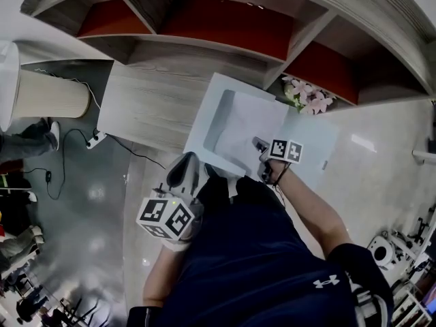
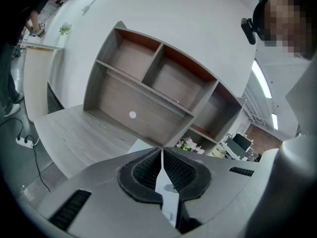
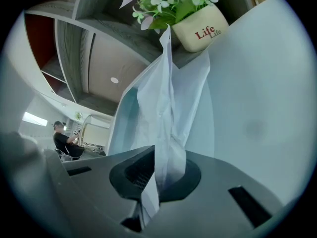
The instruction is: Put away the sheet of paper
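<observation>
The white sheet of paper (image 1: 251, 129) hangs crumpled over a pale blue-white tray (image 1: 212, 99) on the desk. My right gripper (image 1: 264, 157) is shut on the sheet's near edge. In the right gripper view the paper (image 3: 171, 108) rises from between the pads (image 3: 132, 175) toward the shelf. My left gripper (image 1: 185, 167) sits at the tray's near left corner. Its pads (image 2: 143, 171) are closed, and a thin white strip of the tray edge (image 2: 164, 182) shows between them.
A curved wooden shelf unit (image 1: 225, 43) with red backs stands behind the tray. A cream pot of pink flowers (image 3: 203, 31) sits at the tray's far right, (image 1: 306, 95) in the head view. The person's dark shirt (image 1: 252, 264) fills the foreground. Cables lie on the floor (image 1: 82, 182) at the left.
</observation>
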{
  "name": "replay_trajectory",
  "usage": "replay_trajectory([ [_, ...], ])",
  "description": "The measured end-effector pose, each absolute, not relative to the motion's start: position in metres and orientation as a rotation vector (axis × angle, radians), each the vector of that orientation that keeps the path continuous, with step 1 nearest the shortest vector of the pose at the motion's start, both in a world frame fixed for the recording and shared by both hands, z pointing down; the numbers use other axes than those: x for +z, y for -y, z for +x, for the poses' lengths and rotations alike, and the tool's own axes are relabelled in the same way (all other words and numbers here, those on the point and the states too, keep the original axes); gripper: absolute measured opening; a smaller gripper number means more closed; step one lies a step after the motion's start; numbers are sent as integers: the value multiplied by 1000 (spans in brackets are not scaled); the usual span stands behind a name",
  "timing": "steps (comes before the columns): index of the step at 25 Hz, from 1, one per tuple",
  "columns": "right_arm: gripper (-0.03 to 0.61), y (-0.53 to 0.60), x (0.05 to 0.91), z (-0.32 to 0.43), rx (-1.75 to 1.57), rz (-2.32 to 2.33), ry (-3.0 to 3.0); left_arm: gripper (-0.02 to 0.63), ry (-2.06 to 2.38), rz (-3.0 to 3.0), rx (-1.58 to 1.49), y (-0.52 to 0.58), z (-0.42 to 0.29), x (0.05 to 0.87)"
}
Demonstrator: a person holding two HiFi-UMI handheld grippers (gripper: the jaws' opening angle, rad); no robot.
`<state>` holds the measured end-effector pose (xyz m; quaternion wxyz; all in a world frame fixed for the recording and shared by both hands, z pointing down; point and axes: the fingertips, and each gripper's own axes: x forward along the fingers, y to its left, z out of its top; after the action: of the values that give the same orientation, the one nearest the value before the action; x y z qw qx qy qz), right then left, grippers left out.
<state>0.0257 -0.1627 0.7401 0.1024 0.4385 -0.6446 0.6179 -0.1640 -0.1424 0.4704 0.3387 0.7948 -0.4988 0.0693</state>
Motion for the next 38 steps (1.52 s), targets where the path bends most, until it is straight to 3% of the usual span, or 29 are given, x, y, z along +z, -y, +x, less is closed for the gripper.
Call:
replay_trajectory([
  [19,15,202,740,-59,1720,1134,1969,26,1329,2008,157,150,-218,479],
  [38,15,215,744,-89,1618,1067,1979,26,1337,1966,127,151,-236,484],
])
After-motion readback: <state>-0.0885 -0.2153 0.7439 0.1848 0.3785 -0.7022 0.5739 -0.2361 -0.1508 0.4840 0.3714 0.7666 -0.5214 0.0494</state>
